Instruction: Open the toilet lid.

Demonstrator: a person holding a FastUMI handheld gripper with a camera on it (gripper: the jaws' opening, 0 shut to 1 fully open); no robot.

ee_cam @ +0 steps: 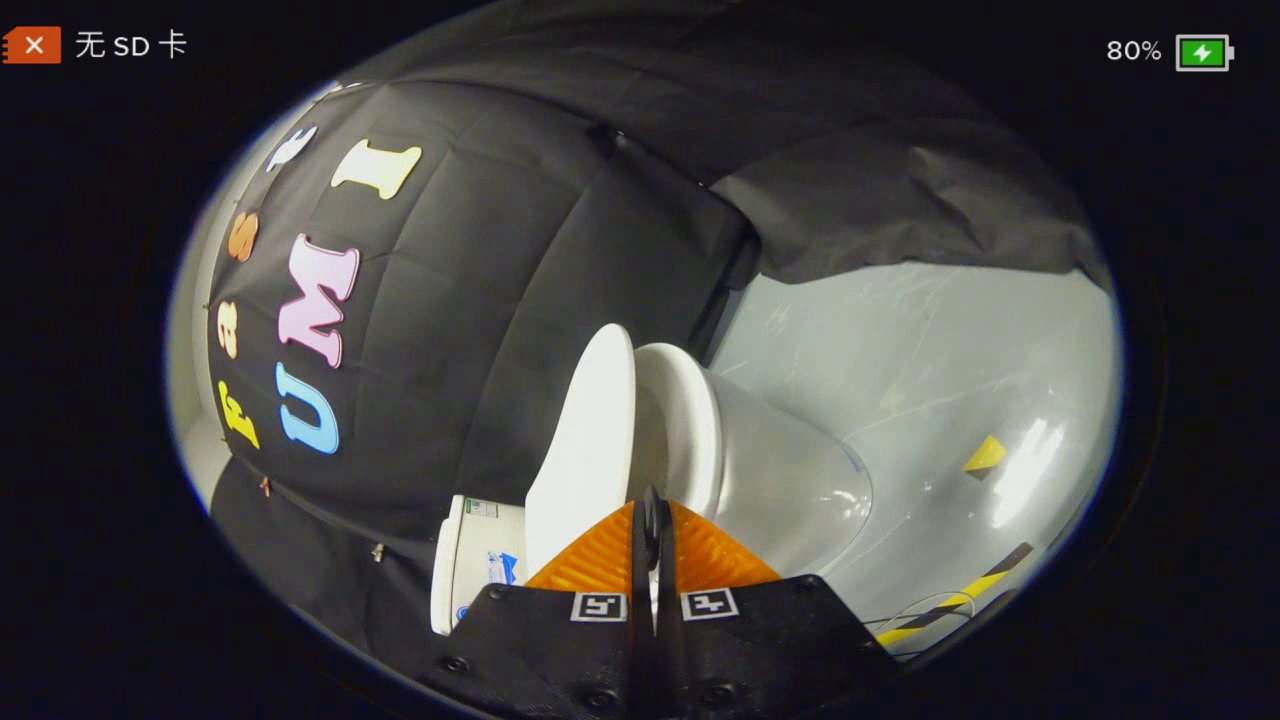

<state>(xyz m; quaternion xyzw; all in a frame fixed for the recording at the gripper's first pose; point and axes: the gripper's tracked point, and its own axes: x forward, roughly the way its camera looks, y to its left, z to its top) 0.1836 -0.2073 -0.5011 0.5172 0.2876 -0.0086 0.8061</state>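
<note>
- the jaws of the gripper [652,520] are pressed together with nothing between them, their orange fingers [600,560] meeting just short of the toilet lid [585,450].
- risk: the lid stands raised near the tank [470,560] but i cannot tell whether it rests against it; if it is short of its balance point, it could fall back onto the seat [690,420] once left alone.
- risk: closed tips can only push, so a slip off the smooth plastic edge would lose control.
- the lid is white, glossy, oval, seen nearly edge-on, clearly parted from the seat and bowl [800,480], just ahead of the fingers.
- the grey floor [950,350] lies beyond the bowl.
</note>
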